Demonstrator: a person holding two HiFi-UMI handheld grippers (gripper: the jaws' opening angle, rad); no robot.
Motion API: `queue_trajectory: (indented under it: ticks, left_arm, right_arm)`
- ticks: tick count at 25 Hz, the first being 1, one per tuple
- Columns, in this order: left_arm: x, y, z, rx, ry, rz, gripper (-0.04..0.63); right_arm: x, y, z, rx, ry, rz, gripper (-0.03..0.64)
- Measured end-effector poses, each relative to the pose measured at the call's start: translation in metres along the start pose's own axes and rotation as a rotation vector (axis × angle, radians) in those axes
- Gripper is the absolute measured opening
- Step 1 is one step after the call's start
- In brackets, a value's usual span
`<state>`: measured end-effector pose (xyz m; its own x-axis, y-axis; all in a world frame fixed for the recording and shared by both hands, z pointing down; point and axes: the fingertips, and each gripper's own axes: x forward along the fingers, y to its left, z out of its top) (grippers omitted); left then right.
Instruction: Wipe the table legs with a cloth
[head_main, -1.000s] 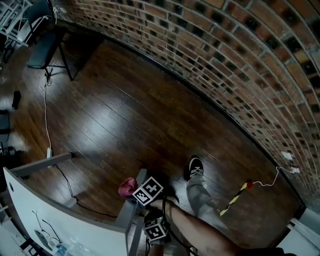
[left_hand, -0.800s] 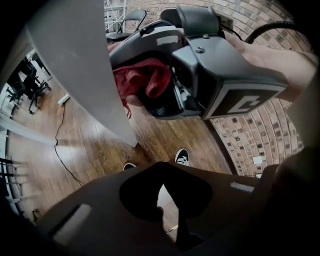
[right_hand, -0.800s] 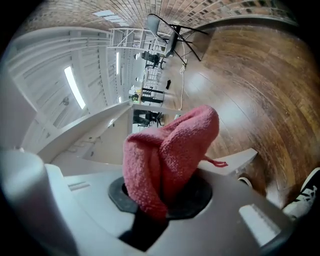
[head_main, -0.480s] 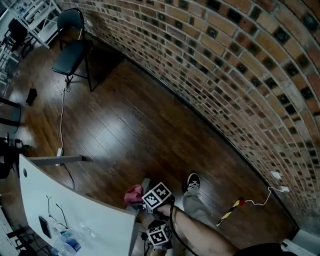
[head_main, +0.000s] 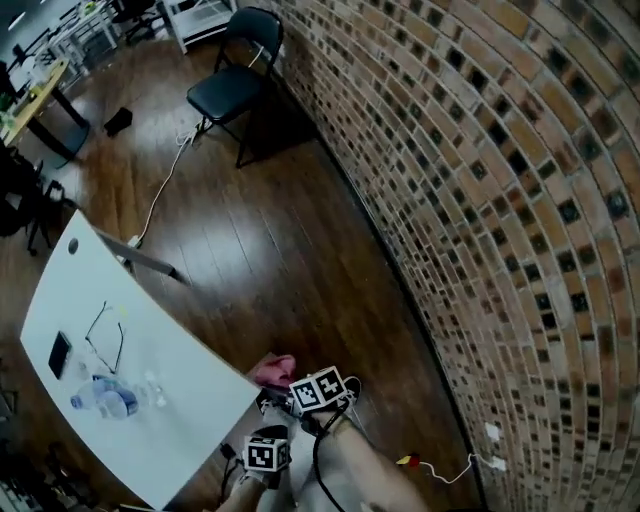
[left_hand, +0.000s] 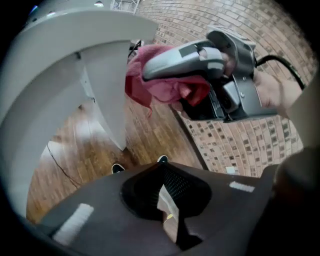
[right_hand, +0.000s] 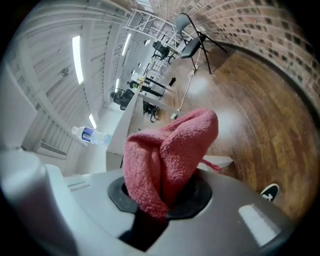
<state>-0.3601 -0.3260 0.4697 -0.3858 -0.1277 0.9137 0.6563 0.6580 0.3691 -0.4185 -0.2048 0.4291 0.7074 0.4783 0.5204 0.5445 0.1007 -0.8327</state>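
Observation:
My right gripper (right_hand: 160, 197) is shut on a pink cloth (right_hand: 167, 150) that bunches up out of its jaws. In the head view the pink cloth (head_main: 272, 368) sits beside the near corner of the white table (head_main: 150, 420), just ahead of my right gripper (head_main: 305, 388). My left gripper (head_main: 262, 455) is lower and nearer to me. Its dark jaws (left_hand: 167, 200) are shut with nothing between them. The left gripper view looks up at the table's underside, a white table leg (left_hand: 107, 100), and the right gripper holding the cloth (left_hand: 160, 85) close to that leg.
On the tabletop lie glasses (head_main: 105, 335), a phone (head_main: 60, 352) and a water bottle (head_main: 105, 400). A brick wall (head_main: 500, 200) curves along the right. A black chair (head_main: 235, 85) and a cable stand on the wooden floor (head_main: 270, 240) beyond. My shoes show below.
The head view has swung so that much more of the tabletop shows. Both grippers stay near the table's corner, the cloth still in the right one.

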Motion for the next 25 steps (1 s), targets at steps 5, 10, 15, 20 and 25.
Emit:
queue_trajectory:
  ticks: [5,10,15,20,25]
  left_arm:
    - [-0.047,-0.028,-0.006,-0.022,0.006,-0.081,0.000]
    - [-0.070,-0.055,0.013,-0.024,-0.016,-0.180,0.001]
    - [-0.082,-0.066,0.019,0.037,-0.003,-0.200,0.002]
    - [-0.096,-0.079,0.042,0.096,-0.029,-0.242,0.002]
    - [-0.114,-0.093,0.045,0.119,-0.047,-0.302,0.002]
  right_arm:
    - [-0.075,0.017,-0.026,-0.064,0.031,-0.143,0.074]
    - [-0.130,0.034,-0.024,-0.074,-0.019,-0.209,0.074]
    - [-0.154,0.060,-0.025,-0.108,-0.051,-0.245,0.074]
    - [-0.175,0.079,-0.018,-0.195,-0.078,-0.316,0.072]
    - [-0.193,0.099,-0.028,-0.257,-0.118,-0.385,0.066]
